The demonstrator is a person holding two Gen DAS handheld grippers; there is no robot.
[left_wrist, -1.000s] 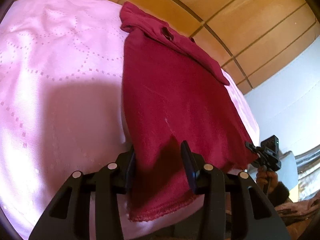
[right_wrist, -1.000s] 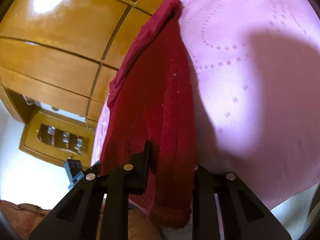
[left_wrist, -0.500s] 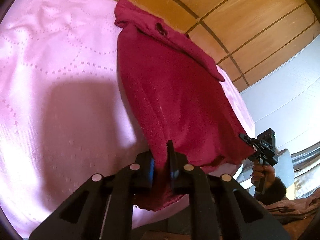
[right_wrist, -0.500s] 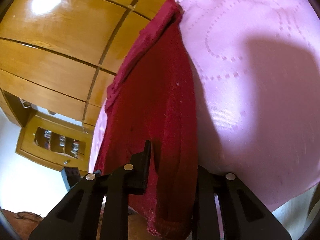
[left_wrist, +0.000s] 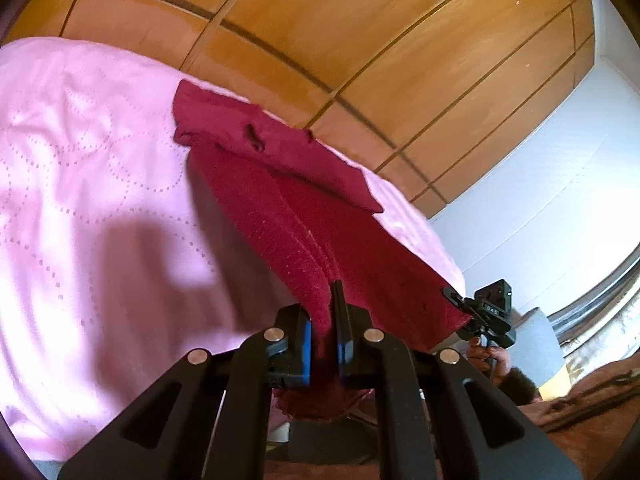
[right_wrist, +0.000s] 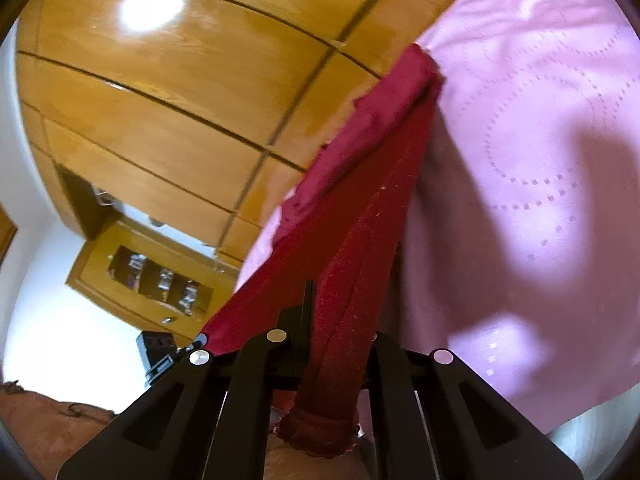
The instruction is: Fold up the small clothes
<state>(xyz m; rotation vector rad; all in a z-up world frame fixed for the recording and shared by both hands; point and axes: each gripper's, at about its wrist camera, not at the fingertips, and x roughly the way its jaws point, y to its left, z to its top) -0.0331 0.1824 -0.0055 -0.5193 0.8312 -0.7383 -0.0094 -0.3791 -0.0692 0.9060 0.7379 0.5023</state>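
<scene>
Left hand-held gripper: clamped on near hem corner of red garment.
Right hand-held gripper: clamped on the other near corner.
Garment: long axis runs away from both; far end with sleeves lies on pink bedspread.
Obstacles: none; wooden headboard beyond.

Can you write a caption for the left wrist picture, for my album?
Left tool pinches the hem of a dark red top lying on a pink bedspread.

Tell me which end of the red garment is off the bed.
The near hem, pinched by the left gripper and the right gripper; the far end lies on the pink cover.
</scene>
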